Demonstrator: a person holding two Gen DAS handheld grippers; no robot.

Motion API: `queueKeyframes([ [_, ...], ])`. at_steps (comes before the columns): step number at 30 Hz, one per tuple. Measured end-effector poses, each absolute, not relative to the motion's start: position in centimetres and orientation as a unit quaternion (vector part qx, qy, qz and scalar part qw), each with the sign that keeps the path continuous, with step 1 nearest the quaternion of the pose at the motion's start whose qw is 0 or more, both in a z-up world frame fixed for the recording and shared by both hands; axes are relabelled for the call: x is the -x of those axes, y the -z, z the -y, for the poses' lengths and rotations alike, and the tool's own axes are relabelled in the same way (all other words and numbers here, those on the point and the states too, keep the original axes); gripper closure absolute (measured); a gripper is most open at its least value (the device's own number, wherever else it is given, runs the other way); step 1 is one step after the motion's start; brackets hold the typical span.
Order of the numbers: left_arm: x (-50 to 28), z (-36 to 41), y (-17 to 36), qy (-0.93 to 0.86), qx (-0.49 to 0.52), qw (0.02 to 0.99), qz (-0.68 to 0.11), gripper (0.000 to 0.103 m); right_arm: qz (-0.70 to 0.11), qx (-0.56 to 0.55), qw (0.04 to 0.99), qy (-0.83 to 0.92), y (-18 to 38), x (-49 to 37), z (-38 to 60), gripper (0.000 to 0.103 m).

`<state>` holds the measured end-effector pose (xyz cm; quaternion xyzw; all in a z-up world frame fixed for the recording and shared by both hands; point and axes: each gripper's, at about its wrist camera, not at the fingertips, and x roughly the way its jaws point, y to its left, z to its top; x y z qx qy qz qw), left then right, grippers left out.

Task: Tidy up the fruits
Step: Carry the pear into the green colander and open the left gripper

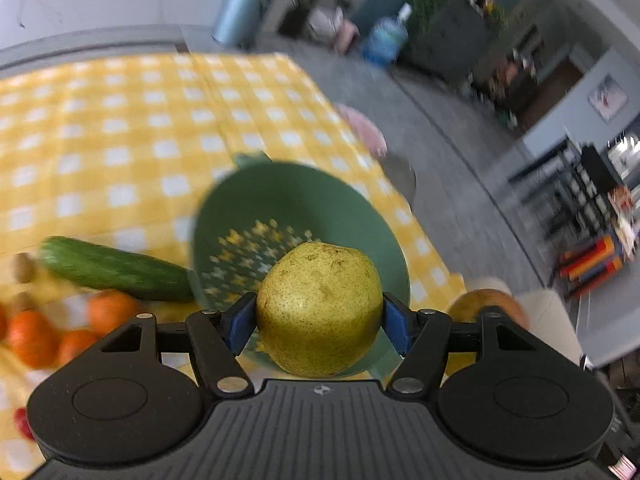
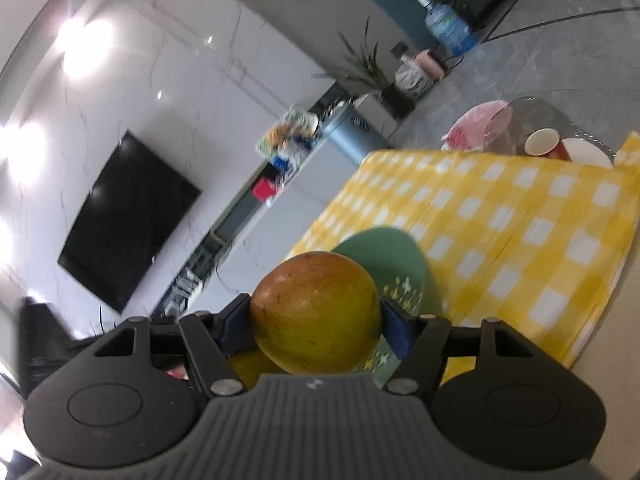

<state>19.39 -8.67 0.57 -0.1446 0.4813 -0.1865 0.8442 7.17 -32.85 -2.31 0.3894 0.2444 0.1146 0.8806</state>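
A speckled yellow-green pear sits between the blue pads of my left gripper, which is shut on it. It hangs above a green colander standing on the yellow checked tablecloth. My right gripper is shut on an orange-green mango, raised over the near rim of the same colander. That mango also peeks out behind the right finger in the left wrist view. No fruit shows inside the colander.
A cucumber, three oranges and a kiwi lie left of the colander. A paper cup and a plate stand on glass beyond the cloth's far corner. A pink stool is past the table edge.
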Motion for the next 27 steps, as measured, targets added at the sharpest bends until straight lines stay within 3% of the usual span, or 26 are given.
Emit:
queueKeyframes([
  [11, -24.2, 15.0, 5.2, 0.103, -0.018, 0.828, -0.552, 0.028, -0.238, -0.423, 0.868, -0.099, 4.4, -7.1, 36.0, 0.037],
  [27, -27.2, 17.0, 7.5, 0.044, -0.136, 0.827, -0.543, 0.027, -0.254, -0.426, 0.863, -0.094, 5.4, -6.8, 36.7, 0.037],
])
